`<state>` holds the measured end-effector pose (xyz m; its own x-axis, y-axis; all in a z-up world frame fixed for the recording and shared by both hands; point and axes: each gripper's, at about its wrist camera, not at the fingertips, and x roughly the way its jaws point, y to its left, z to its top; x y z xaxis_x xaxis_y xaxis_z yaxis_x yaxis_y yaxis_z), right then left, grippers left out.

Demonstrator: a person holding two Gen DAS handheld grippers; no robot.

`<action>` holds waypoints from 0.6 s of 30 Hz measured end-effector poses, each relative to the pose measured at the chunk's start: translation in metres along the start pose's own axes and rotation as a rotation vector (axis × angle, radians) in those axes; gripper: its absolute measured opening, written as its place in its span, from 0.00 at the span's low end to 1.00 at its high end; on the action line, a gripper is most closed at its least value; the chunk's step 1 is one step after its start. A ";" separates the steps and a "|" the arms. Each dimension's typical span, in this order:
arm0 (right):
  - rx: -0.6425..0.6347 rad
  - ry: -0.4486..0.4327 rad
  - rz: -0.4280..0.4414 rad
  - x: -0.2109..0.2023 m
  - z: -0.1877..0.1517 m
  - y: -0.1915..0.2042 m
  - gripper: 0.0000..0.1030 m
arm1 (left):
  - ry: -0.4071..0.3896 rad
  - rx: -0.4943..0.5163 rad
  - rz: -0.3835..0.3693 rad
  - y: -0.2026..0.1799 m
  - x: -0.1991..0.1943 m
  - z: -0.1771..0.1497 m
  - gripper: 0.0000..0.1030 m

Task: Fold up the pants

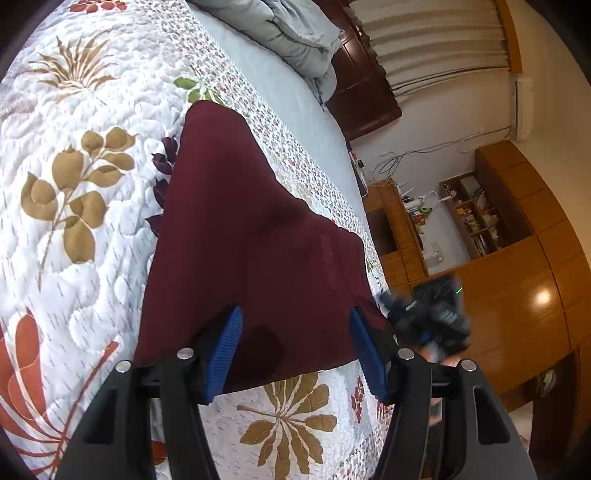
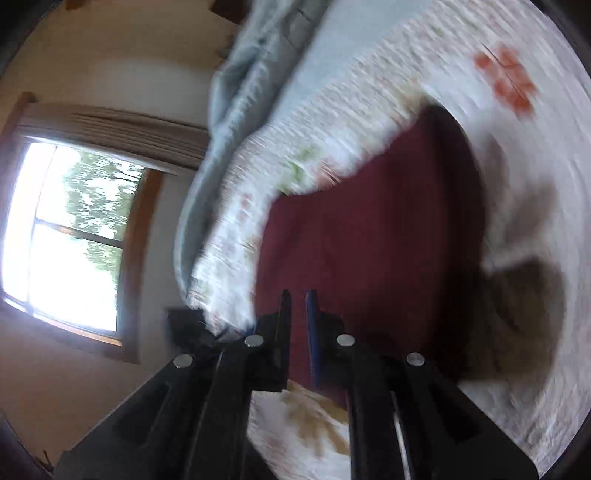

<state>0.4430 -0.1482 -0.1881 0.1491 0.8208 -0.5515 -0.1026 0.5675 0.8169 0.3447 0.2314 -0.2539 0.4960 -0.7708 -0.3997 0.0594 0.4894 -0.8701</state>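
Observation:
Dark maroon pants [image 1: 251, 236] lie folded on the flowered quilt [image 1: 74, 192]. Their near edge runs under my left gripper [image 1: 295, 312], which hangs open just above the cloth, its blue pads [image 1: 227, 350] wide apart and touching nothing. The right gripper [image 1: 424, 317] shows as a blur at the pants' right corner. In the right wrist view, which is smeared, my right gripper [image 2: 299, 295] has its fingers drawn together to a thin slit at the near edge of the pants [image 2: 369, 240]. Maroon cloth fills that slit.
A pale blue duvet [image 1: 295, 33] is bunched at the head of the bed. The quilt's edge [image 1: 369, 229] drops off on the right of the left wrist view, toward wooden cabinets [image 1: 517, 277]. A window [image 2: 70, 236] fills the left of the right wrist view.

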 end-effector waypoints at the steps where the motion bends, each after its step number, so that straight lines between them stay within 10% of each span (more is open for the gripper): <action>1: 0.044 0.001 -0.018 0.005 -0.007 -0.022 0.00 | 0.002 0.002 0.004 0.000 0.000 0.000 0.58; 4: 0.137 -0.025 0.100 0.006 -0.016 -0.058 0.00 | 0.011 0.004 0.010 -0.005 0.004 0.000 0.58; 10: 0.109 -0.113 -0.008 -0.034 -0.037 -0.034 0.05 | -0.029 -0.029 0.046 -0.017 -0.013 -0.004 0.60; 12: 0.104 -0.171 -0.021 -0.057 -0.055 -0.026 0.15 | -0.034 -0.004 0.074 -0.034 -0.024 -0.013 0.67; 14: 0.088 -0.213 -0.085 -0.082 -0.086 -0.013 0.59 | -0.033 0.063 0.093 -0.060 -0.039 -0.032 0.76; 18: 0.031 -0.278 -0.252 -0.119 -0.170 0.019 0.83 | -0.014 0.125 0.130 -0.102 -0.074 -0.094 0.90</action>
<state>0.2558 -0.2245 -0.1357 0.4276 0.6041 -0.6725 0.0010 0.7436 0.6686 0.2208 0.1999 -0.1626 0.5188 -0.6924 -0.5014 0.1009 0.6320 -0.7684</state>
